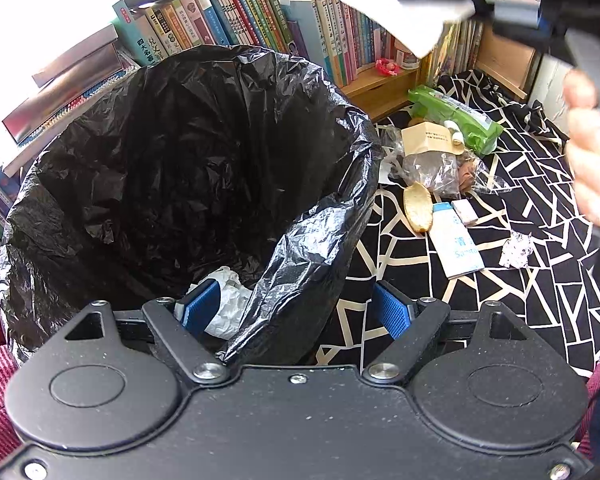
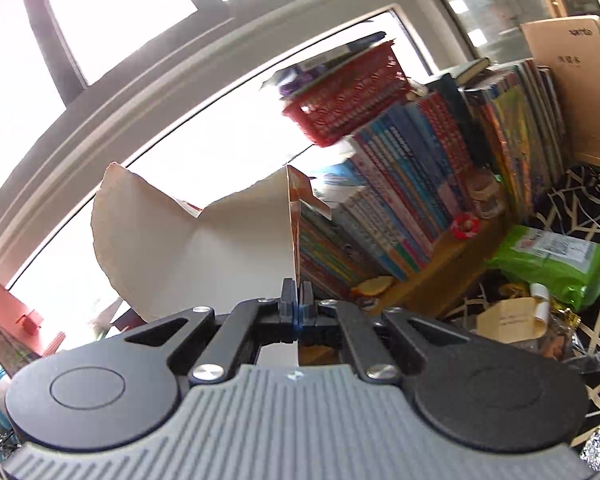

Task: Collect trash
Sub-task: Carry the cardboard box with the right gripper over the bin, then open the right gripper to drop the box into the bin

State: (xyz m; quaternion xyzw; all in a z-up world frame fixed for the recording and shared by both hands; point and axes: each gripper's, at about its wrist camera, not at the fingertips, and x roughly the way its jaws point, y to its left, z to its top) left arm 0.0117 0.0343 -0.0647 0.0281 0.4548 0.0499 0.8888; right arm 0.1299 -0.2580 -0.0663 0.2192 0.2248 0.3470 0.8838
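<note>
The round bin lined with a crinkled, glossy black plastic bag (image 1: 172, 184) is the landmark here. Its mouth gapes wide, and one flap of the liner folds inward at the near right rim. Crumpled white paper (image 1: 230, 304) lies at the bottom of it.

The left claw (image 1: 300, 312) hangs over the near rim, tilted steeply down. Its ribbed blue pads stand well apart and grip nothing; one pad is inside the bin, the other outside, with the liner flap between them.

Right of the bin, on a black cloth with cream angular lines (image 1: 540, 280), loose trash lies scattered: a green plastic pouch (image 1: 456, 118), a clear crinkled bag (image 1: 436, 174), a white and blue flat packet (image 1: 458, 240) and a ball of silver foil (image 1: 516, 250).

The right claw (image 2: 296, 308) is raised above and right of the bin, pointing nearly level toward a row of upright books (image 2: 400, 200). Its jaws are pressed together on a torn sheet of thin cardboard (image 2: 188, 248), pale and matte on one face, printed orange on the other. The sheet stands on edge, its long axis running upward from the pads, its ragged edge on top. A person's hand (image 1: 592, 148) wraps the right claw's handle.
</note>
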